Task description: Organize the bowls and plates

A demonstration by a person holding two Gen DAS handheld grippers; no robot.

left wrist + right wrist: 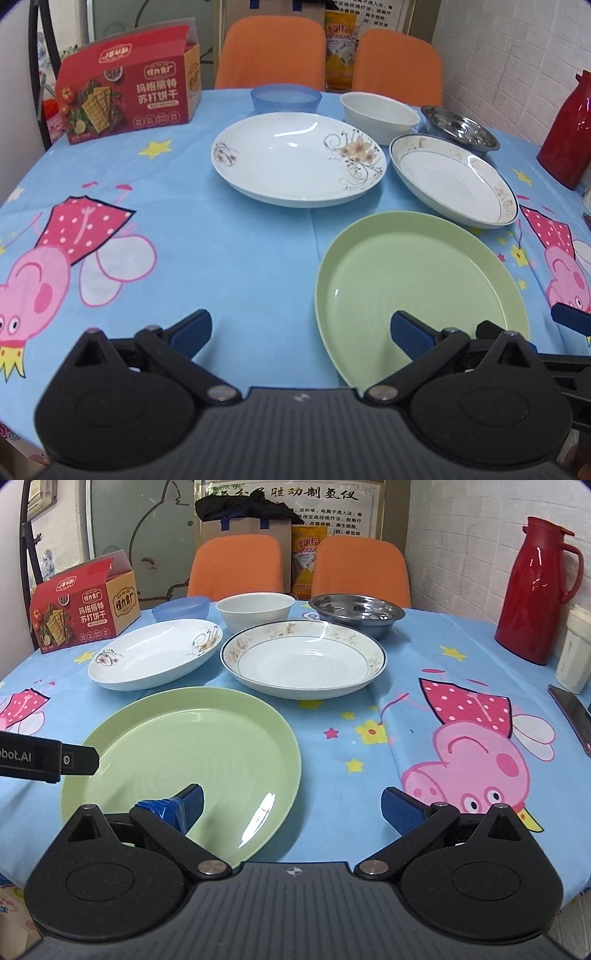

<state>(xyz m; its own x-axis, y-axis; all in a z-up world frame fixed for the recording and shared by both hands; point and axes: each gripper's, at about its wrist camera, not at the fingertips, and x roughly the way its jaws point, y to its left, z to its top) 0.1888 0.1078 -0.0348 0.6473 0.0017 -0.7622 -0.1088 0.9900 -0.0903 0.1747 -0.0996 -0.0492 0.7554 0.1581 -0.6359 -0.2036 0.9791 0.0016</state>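
A green plate [417, 280] [188, 746] lies nearest me on the blue tablecloth. Behind it sit a white flower-print plate [295, 155] [155, 653] and a white plate with a dark rim [454, 177] [303, 657]. Further back stand a blue bowl [286, 96] [181, 607], a white bowl [376, 110] [255, 609] and a steel bowl [460, 129] [356, 611]. My left gripper [301, 332] is open, its right finger over the green plate's near edge. My right gripper [291, 806] is open, its left finger over the same plate. Both hold nothing.
A red cracker box [129, 92] [83, 609] stands at the back left. A red thermos jug [535, 590] [569, 129], a white container [574, 653] and a dark phone [574, 716] are at the right. Two orange chairs [299, 568] stand behind the table.
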